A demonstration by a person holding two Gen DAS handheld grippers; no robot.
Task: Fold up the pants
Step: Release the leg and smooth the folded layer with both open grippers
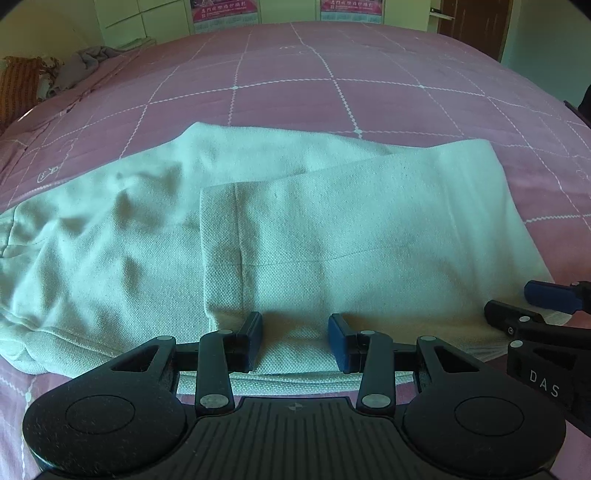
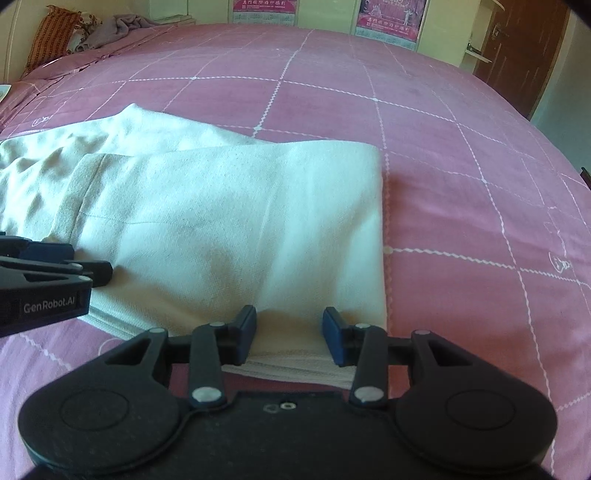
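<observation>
Open pink bed (image 2: 461,155) is seen beyond and to the right of the folded pants (image 2: 229,221), where passage is unobstructed. The near edge is crowded: the left hand-held gripper (image 1: 295,338) and right hand-held gripper (image 2: 289,338) sit just beside each other. Pillows (image 2: 51,35) occupy the far left corner.

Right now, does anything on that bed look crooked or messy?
Slightly: the white pants are folded over once, but the part underneath lies rumpled and skewed, not lined up with the top layer. Nothing is spilled or torn.
</observation>
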